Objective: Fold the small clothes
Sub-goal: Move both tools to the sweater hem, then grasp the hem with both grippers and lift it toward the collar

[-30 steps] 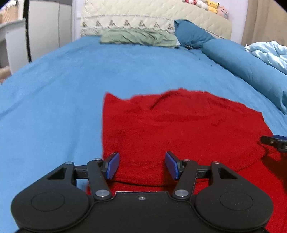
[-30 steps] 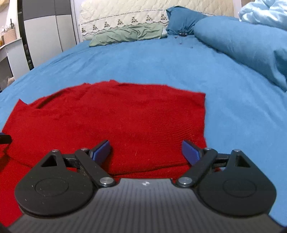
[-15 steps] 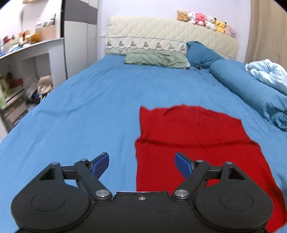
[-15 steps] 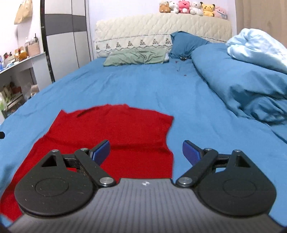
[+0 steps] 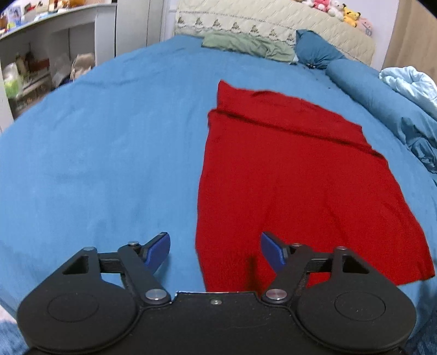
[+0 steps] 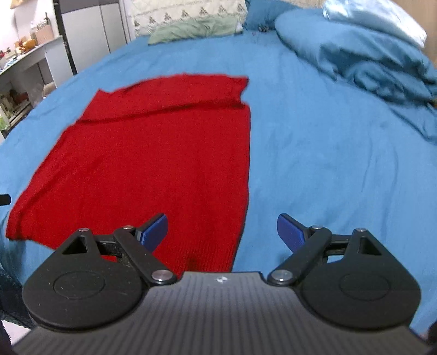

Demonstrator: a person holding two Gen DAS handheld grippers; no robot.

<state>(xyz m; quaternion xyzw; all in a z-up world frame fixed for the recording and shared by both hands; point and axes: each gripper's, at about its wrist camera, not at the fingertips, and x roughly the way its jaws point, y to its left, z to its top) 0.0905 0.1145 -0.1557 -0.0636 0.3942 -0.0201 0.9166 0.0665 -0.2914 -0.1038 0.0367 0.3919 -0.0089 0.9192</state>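
Note:
A red knit garment (image 5: 289,174) lies flat on the blue bed, its far part folded over with a fold edge across it. It also shows in the right wrist view (image 6: 153,158). My left gripper (image 5: 215,252) is open and empty, hovering over the garment's near left corner. My right gripper (image 6: 221,228) is open and empty, above the garment's near right corner. A small dark tip of the left gripper (image 6: 5,199) shows at the left edge of the right wrist view.
The blue bedsheet (image 5: 109,153) spreads all around. A green cloth (image 5: 245,46) and a blue pillow (image 5: 316,52) lie by the quilted headboard (image 5: 273,24). A rumpled blue duvet (image 6: 368,62) sits at the right. Shelves (image 5: 41,68) stand left of the bed.
Both grippers have let go of the folded part and pulled back toward the garment's near edge. The left jaws opened wider. The garment now lies with its far part folded over.

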